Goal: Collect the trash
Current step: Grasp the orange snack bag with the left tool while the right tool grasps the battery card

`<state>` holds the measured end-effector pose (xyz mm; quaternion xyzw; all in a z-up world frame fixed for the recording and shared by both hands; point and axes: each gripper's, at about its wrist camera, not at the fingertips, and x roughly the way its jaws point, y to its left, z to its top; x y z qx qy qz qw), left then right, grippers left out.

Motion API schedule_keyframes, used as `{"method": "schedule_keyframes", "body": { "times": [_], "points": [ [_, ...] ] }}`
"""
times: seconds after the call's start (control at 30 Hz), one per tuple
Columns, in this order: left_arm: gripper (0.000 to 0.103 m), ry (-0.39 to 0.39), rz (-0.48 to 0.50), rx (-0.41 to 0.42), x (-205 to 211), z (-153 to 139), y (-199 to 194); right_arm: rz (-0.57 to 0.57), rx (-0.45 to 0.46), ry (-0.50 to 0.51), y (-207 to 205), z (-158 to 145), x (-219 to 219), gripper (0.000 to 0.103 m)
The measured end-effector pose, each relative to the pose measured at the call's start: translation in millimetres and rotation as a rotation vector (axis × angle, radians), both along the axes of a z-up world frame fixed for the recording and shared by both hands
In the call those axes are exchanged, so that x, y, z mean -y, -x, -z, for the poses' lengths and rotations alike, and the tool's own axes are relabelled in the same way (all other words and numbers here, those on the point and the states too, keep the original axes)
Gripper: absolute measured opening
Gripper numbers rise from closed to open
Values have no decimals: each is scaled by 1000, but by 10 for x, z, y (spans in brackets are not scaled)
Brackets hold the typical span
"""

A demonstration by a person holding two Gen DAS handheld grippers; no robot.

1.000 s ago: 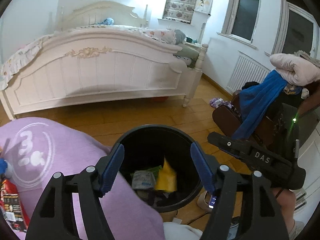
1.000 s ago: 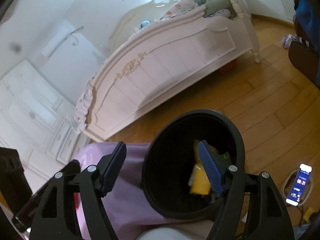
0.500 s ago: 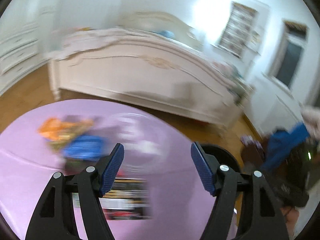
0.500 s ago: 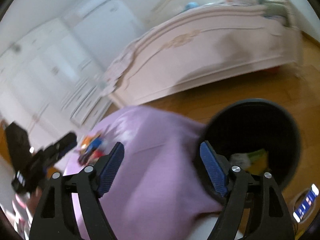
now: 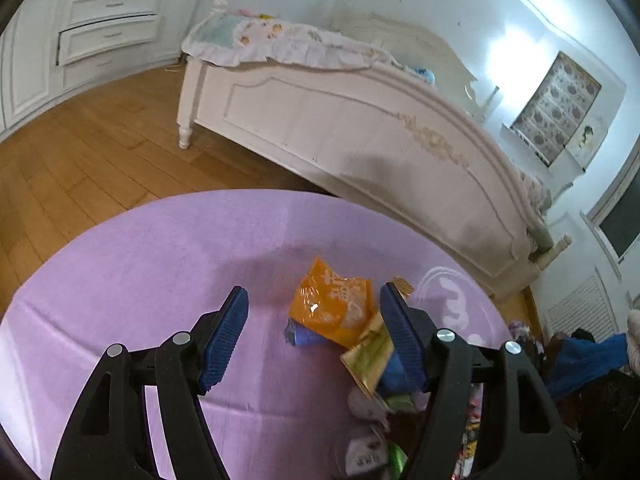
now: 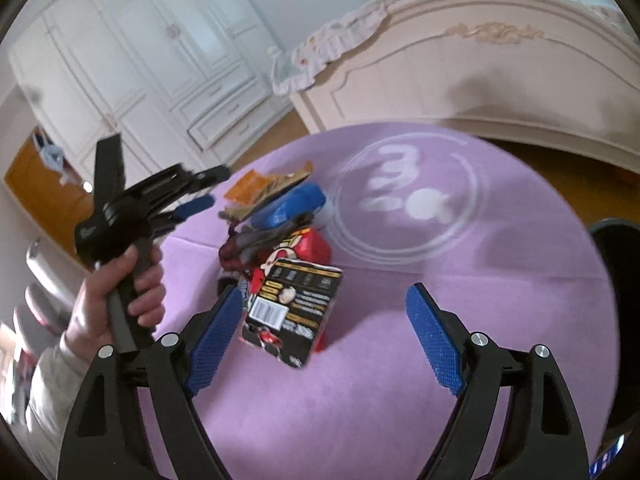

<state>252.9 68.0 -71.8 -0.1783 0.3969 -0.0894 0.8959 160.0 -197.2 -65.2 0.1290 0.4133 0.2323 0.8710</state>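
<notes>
A round purple cloth [image 5: 168, 264] spreads beneath and ahead of the tool, printed with a white circular logo [image 6: 404, 196]. Beyond it stands a white bed [image 5: 360, 136] with a carved footboard, on a wooden floor [image 5: 80, 148]. White drawers and cabinets [image 6: 132, 60] line the wall far off to the tool's left

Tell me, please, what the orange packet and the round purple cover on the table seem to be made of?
Orange packet: probably thin plastic film, glossy; it is crinkled and shows a bright glint. Purple cover: looks like soft matte cloth, perhaps towelling; it shows a fold crease and no shine, with a white printed logo.
</notes>
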Motion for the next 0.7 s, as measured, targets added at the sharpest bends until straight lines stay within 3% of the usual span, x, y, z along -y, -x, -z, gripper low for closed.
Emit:
{"method": "schedule_keyframes", "body": {
  "times": [0.1, 0.17, 0.27, 0.33, 0.47, 0.7],
  "points": [
    [60, 0, 26, -27, 62, 90, -104, -20, 0, 55, -48, 32, -143, 83],
    [45, -3, 46, -37, 67, 132, -118, -30, -3, 94, -71, 62, -237, 83],
    [31, -33, 72, -33, 154, 146, -99, -34, 9, 130, -72, 109, -301, 80],
    [24, -60, 81, -26, 209, 138, -84, -47, 14, 141, -48, 113, -329, 66],
    [20, -97, 94, 11, 286, 93, 12, -57, 45, 158, -19, 57, -358, 44],
    [19, -53, 23, 115, 124, -186, 312, -53, 70, 91, 104, -62, -199, 19]
  ]
}}
